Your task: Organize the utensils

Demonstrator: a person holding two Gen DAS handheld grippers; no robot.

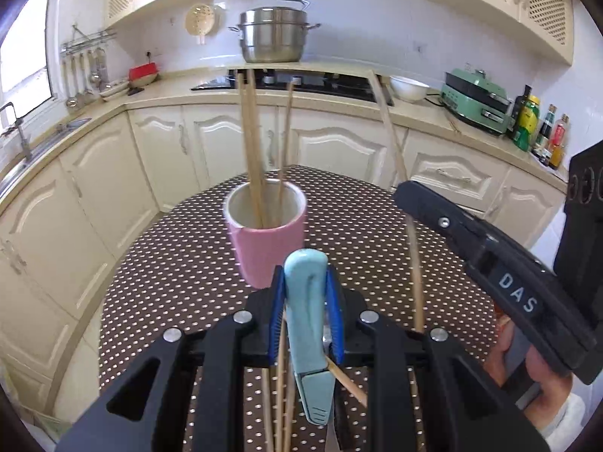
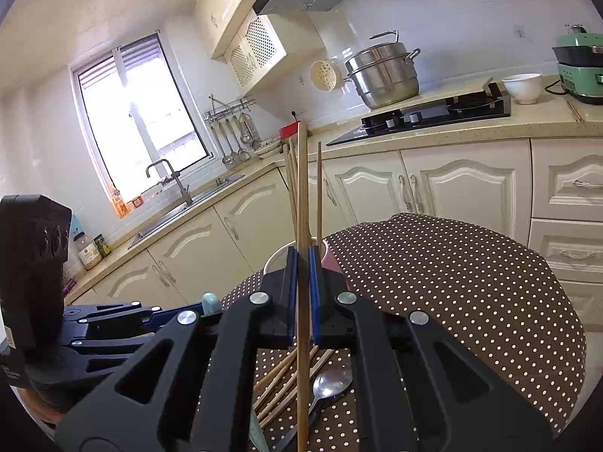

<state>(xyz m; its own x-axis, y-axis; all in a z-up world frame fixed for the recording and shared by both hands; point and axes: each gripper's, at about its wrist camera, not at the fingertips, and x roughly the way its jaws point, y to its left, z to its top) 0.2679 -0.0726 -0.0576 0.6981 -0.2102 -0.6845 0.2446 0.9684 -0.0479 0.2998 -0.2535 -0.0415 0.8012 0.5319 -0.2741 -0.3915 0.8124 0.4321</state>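
A pink cup (image 1: pixel 265 233) with a white inside stands on the dotted brown tablecloth (image 1: pixel 169 263) and holds three chopsticks (image 1: pixel 250 143). Just before it, my left gripper (image 1: pixel 305 275) is shut on a light-blue knife handle (image 1: pixel 307 320); the blade end points back under the gripper. My right gripper (image 1: pixel 407 196), off to the right, is shut on a single chopstick (image 1: pixel 416 282). In the right wrist view, that gripper (image 2: pixel 302 254) holds the chopstick (image 2: pixel 301 196) upright near the cup's rim (image 2: pixel 275 258). Loose chopsticks (image 2: pixel 279 376) and a spoon (image 2: pixel 331 384) lie below it.
The left gripper (image 2: pixel 113 320) shows at the lower left of the right wrist view. A hand (image 1: pixel 527 369) grips the right tool. Behind the table runs a counter with a hob (image 1: pixel 286 83), a steel pot (image 1: pixel 275 34), a white bowl (image 1: pixel 409 88), a green appliance (image 1: pixel 476 98), bottles (image 1: pixel 527 120) and a sink (image 2: pixel 181 214).
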